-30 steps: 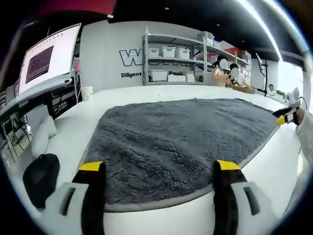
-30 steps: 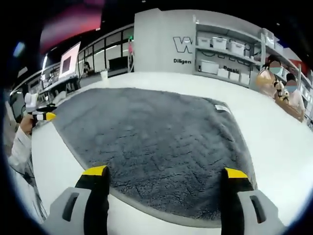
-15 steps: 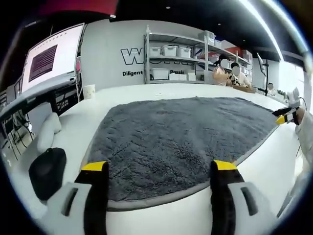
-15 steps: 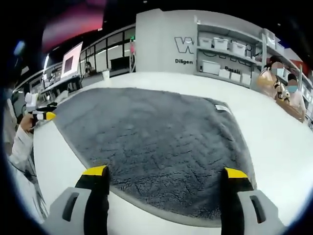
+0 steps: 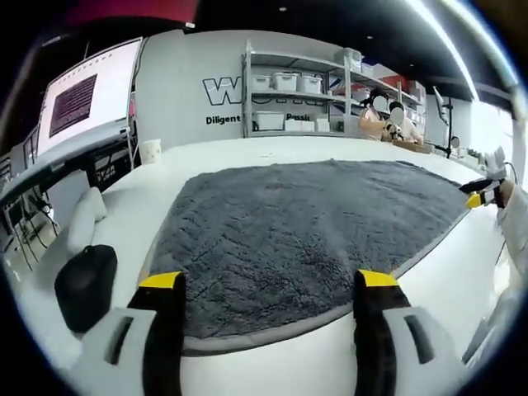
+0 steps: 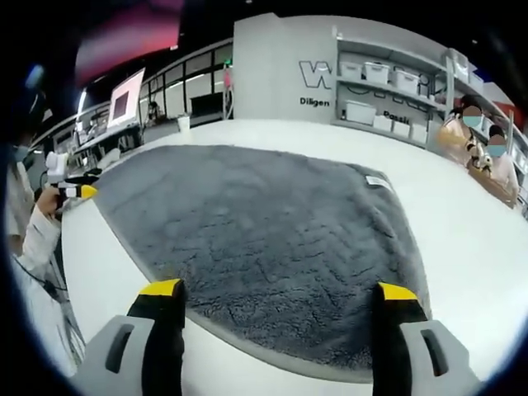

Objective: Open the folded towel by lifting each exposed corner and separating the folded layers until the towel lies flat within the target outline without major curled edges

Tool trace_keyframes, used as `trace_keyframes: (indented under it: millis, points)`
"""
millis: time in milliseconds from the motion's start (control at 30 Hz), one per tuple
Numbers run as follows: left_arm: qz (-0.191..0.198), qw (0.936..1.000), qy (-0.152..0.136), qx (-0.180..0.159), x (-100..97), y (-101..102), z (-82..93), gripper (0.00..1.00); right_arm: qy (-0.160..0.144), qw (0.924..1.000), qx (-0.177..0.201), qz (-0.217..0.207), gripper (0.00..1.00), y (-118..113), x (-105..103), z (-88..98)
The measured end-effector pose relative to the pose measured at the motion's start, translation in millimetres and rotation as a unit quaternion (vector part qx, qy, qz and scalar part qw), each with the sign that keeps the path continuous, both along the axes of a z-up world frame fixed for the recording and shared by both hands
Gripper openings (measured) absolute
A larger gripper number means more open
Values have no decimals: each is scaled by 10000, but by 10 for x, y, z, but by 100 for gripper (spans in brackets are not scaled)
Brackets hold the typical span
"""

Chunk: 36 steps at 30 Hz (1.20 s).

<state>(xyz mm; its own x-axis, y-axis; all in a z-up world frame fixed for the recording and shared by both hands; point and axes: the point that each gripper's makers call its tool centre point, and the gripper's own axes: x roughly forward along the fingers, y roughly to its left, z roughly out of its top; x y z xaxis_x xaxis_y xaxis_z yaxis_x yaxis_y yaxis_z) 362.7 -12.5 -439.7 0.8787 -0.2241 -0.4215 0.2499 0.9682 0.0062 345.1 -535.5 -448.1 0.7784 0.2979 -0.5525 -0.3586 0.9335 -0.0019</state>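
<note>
While the grey towel [image 5: 305,227] lies spread flat on the white worktop [image 5: 462,280], both tools hover at its near edge — left tool [image 5: 262,285] and right tool [image 6: 276,293] spread, holding nothing. The right gripper view shows the towel's white label [image 6: 377,181]; the left gripper view shows a black object [image 5: 85,285] beside it.

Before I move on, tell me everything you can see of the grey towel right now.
The grey towel is a thick, shaggy pile cloth with a smooth hemmed border, spread open and flat on the white table. A small white label sits at one far corner. No big curls show along the visible edges. The left gripper and right gripper stand open at its near edge, holding nothing.
</note>
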Motion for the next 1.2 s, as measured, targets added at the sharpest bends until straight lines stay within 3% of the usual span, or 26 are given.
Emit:
trace_keyframes:
  millis: [467,600,700,767,833,1000,1033,1133,1200]
  points:
    - [-68,9999,81,17,-141,8,1,82,141,9999,-39,70,93,12,-152,0]
    - [-104,9997,196,53,-128,0,9,83,354,9992,-123,150,94,34,-175,3]
    - [-179,9996,221,70,-113,-9,48,86,377,9991,-36,185,99,49,-157,32]
    - [-199,9997,93,56,-104,-1,137,90,320,9991,20,275,99,76,-161,80]
    - [-123,9998,-166,-55,-33,41,292,90,266,9993,-48,261,99,50,-144,142]
    - [-20,9996,-280,-85,187,146,480,86,4,9998,-152,97,99,-60,48,364]
    - [-96,9985,-510,-188,316,118,605,84,-70,9999,-128,71,99,-70,90,412]
    - [-229,9967,-627,-471,484,43,745,86,-373,9990,-221,107,99,-110,260,555]
    - [-277,9971,-610,-357,592,33,779,87,-444,9987,-244,98,99,-99,332,585]
